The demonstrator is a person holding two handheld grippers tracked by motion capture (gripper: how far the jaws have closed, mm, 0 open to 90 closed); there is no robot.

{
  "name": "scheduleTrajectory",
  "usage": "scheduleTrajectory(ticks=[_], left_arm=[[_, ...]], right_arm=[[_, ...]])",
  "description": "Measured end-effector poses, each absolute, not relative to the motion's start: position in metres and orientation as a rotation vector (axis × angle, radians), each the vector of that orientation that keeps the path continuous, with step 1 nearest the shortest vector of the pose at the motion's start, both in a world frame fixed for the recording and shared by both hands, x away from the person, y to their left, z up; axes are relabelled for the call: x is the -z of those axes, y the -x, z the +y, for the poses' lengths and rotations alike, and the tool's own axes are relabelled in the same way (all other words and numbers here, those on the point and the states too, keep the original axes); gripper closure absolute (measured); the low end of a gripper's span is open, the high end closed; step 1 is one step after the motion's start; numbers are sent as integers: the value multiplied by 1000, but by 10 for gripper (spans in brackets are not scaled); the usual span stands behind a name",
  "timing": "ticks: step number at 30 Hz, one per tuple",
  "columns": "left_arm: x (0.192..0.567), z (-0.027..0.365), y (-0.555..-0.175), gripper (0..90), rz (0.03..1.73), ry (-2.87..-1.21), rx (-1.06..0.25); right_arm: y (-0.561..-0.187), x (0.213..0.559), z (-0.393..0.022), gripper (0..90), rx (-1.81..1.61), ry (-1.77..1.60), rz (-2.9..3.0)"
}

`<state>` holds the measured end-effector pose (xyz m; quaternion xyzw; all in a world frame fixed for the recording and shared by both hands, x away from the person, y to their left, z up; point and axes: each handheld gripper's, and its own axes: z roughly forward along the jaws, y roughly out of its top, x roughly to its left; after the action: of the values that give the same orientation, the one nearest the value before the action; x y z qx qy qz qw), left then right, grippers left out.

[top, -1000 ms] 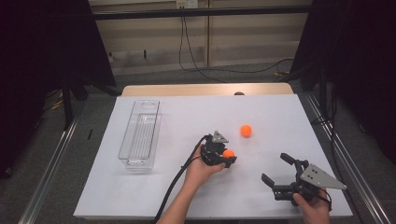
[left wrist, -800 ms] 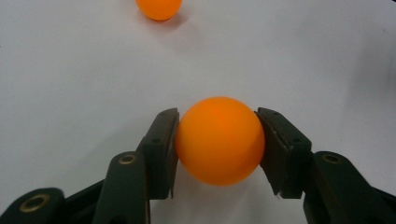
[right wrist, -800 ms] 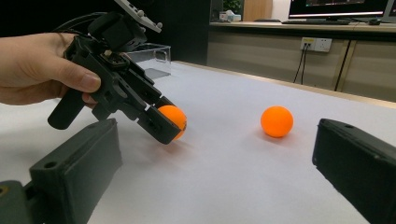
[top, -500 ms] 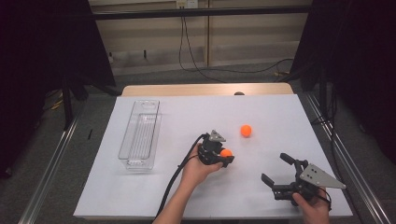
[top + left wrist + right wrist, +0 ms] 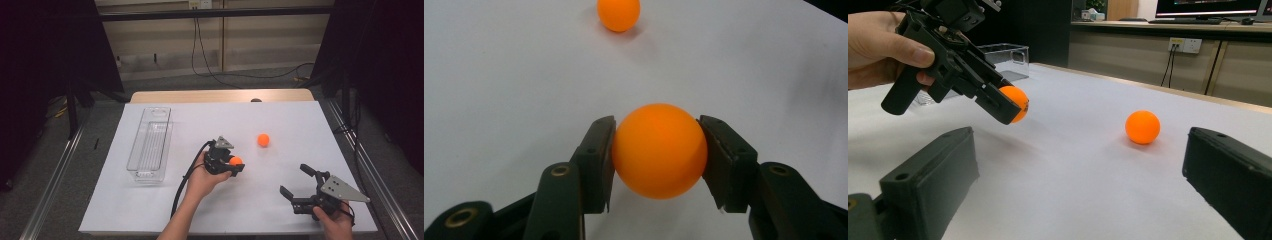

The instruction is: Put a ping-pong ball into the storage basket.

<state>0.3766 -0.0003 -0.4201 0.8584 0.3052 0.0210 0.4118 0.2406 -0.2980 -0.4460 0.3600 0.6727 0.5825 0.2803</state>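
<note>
Near the middle of the white table [image 5: 150, 210], left gripper [image 5: 234, 165] pinching an orange ball [image 5: 659, 150] between both pads, lifted clear of the surface. Lying loose just beyond, toward the far edge, second orange ball [image 5: 263, 140]. Hovering by the near right corner, right gripper [image 5: 296, 182], jaws spread wide, holding nothing. Sitting well apart near the left edge, clear tray [image 5: 150, 145], leaving bare tabletop between.

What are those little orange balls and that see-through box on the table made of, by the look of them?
The orange ball clamped in the left gripper looks like thin matte plastic, ping-pong style: smooth, evenly coloured, with a soft sheen. The second orange ball lying loose on the table looks the same. The see-through box appears to be hard clear plastic, possibly acrylic: the white table shows through, and its edges catch glossy highlights.
</note>
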Motion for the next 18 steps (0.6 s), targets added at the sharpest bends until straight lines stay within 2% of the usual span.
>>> scheduleTrajectory(ticks=[18], left_arm=[[415,13,-382,508,827,-2134,-17]], right_arm=[[-241,446,-298,8,-1562,-959,1804]])
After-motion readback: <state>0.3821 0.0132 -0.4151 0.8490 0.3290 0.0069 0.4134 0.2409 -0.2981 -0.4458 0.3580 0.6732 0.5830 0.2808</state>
